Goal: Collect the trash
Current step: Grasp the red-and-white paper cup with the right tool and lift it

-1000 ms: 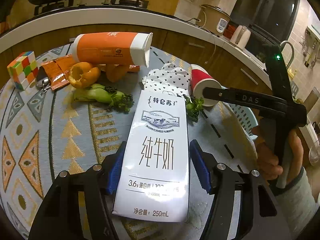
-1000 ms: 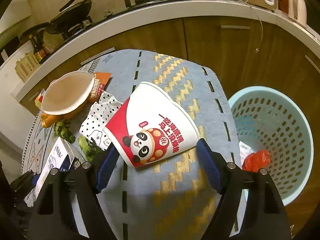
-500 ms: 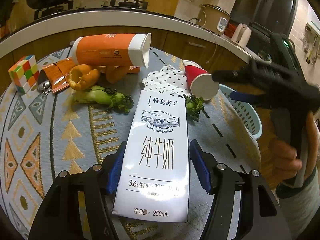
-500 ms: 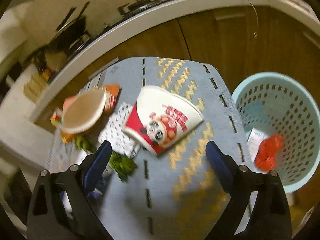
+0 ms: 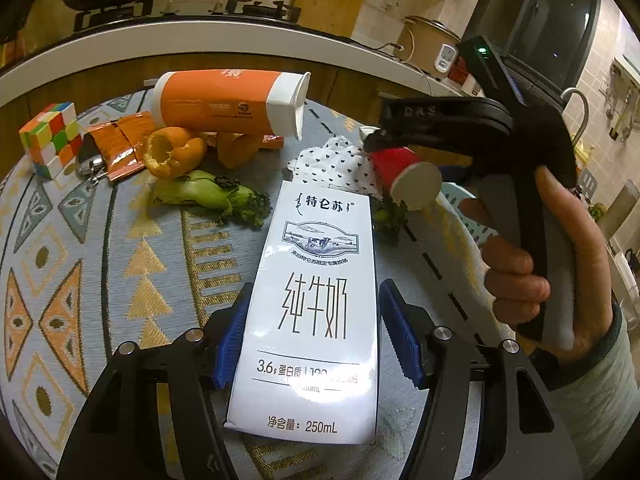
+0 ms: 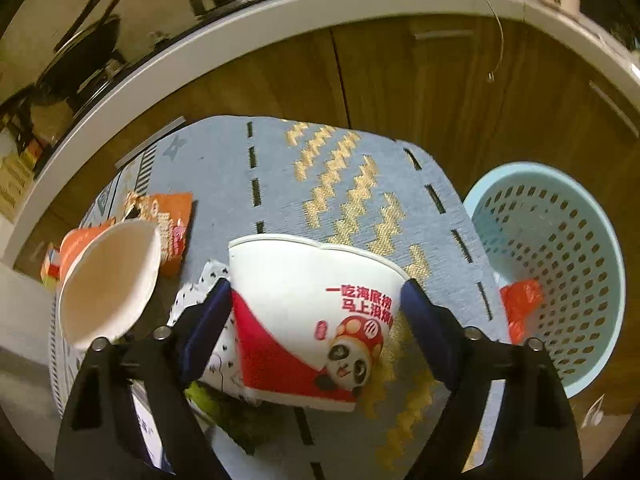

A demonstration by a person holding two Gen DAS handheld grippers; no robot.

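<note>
My left gripper (image 5: 316, 336) is open around a white 250 mL milk carton (image 5: 316, 300) lying flat on the patterned mat; the left pad touches its edge, the right pad stands a little off. My right gripper (image 6: 316, 300) is shut on a red-and-white panda paper cup (image 6: 312, 320), whose rim is dented between the pads. The same cup (image 5: 404, 172) shows in the left wrist view under the right gripper (image 5: 376, 138). An orange-and-white carton (image 5: 228, 100), orange peel (image 5: 172, 152), greens (image 5: 216, 198), an orange wrapper (image 5: 120, 146) and a dotted napkin (image 5: 336, 164) lie behind the milk carton.
A light-blue perforated bin (image 6: 560, 264) stands off the mat's right edge with red trash (image 6: 520, 304) inside. A Rubik's cube (image 5: 50, 140) and keys (image 5: 90, 166) sit at far left. The orange carton's open mouth (image 6: 108, 280) lies left of the cup. Wooden cabinets and a counter run behind.
My right gripper came down from above the cup and closed on it, denting its rim. My left gripper and the milk carton have not moved.
</note>
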